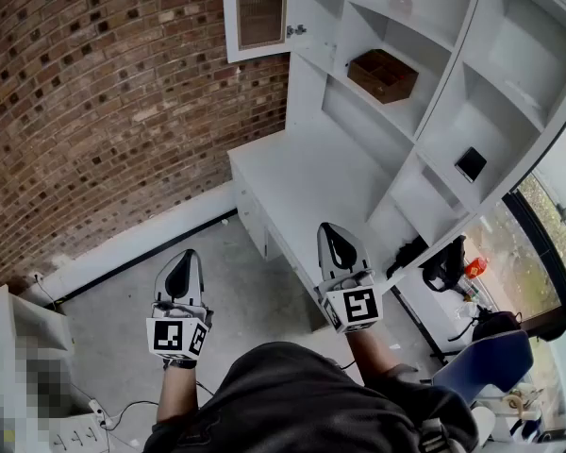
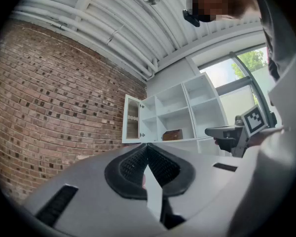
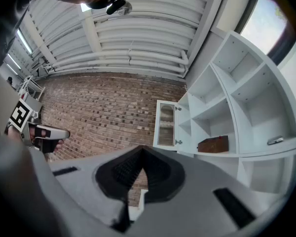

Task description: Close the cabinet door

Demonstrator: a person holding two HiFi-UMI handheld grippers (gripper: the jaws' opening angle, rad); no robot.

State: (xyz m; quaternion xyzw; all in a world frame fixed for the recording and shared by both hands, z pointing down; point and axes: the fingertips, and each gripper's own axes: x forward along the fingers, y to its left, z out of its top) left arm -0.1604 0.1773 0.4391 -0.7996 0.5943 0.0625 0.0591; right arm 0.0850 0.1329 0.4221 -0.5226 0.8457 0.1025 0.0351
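Since the left gripper (image 1: 183,270) and right gripper (image 1: 338,243) are both closed on nothing and well apart from the cabinet door (image 1: 261,8), open beside the brick wall (image 1: 94,92), a careless push may slip off or slam it.

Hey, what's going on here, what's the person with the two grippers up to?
A person stands in front of a white shelf unit beside a brick wall, holding the left gripper and the right gripper out in front. Both have their jaws together and hold nothing. The glass-fronted cabinet door at the unit's upper left hangs open, and neither gripper touches it, so closing it has not begun.
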